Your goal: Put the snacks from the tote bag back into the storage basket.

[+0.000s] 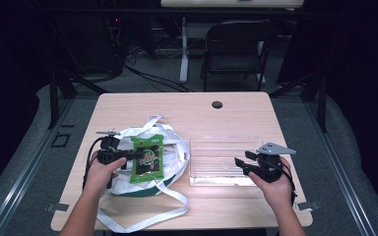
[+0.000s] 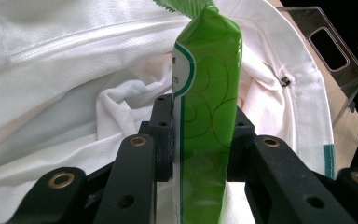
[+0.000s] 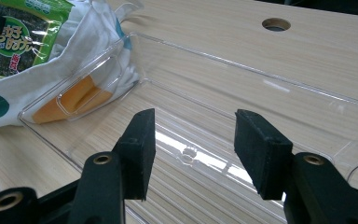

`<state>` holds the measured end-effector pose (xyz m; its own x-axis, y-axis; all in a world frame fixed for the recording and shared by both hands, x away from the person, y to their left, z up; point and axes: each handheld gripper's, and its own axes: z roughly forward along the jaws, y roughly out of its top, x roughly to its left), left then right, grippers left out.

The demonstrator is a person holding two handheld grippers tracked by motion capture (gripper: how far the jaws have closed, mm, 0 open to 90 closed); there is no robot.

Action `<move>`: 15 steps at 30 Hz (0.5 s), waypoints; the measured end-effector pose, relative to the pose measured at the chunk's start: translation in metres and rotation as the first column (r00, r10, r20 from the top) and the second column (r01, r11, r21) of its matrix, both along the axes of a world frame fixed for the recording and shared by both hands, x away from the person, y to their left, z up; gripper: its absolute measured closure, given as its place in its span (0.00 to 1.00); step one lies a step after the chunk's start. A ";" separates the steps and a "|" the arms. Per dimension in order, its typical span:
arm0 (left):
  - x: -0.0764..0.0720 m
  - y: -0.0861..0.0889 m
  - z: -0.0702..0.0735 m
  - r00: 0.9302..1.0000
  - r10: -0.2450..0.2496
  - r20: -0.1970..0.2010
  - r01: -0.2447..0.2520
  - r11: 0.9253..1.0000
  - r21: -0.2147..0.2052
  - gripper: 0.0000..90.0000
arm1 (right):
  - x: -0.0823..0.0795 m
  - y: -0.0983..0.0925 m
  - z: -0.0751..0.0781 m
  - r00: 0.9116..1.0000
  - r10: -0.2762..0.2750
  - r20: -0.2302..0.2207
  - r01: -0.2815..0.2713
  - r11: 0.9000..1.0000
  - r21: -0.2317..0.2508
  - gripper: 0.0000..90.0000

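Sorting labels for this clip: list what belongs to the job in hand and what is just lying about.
In the job:
- green snack packet, clamped in the left gripper
- white cloth bag under it
- clear plastic tray, with the open right gripper over it

Lying about:
- black folding chair beyond the table
- cables on the floor

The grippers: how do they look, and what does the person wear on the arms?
Both grippers, left and right, are black with two bolted jaws and flat pads. A black cable loops from the left one. The right one carries a grey three-cornered plate. No sleeves show on the forearms.
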<state>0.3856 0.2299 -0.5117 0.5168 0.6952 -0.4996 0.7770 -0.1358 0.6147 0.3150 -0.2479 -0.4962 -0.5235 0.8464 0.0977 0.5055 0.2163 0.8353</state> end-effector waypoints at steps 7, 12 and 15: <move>-0.001 0.002 0.004 1.000 -0.001 0.015 0.001 1.000 -0.002 0.79 | 0.000 -0.001 0.000 1.000 -0.001 0.001 0.001 1.000 0.006 0.54; -0.003 0.004 0.010 0.999 0.006 0.043 -0.006 1.000 -0.009 0.79 | 0.000 0.000 0.000 1.000 0.000 0.001 0.000 1.000 0.001 0.54; -0.004 0.005 0.013 0.999 0.002 0.054 -0.002 1.000 -0.008 0.79 | 0.000 -0.001 0.000 1.000 -0.001 -0.001 0.001 1.000 -0.004 0.54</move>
<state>0.3820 0.2344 -0.4991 0.5421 0.6923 -0.4762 0.7426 -0.1295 0.6571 0.3151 -0.2487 -0.4966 -0.5222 0.8475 0.0950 0.5067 0.2187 0.8339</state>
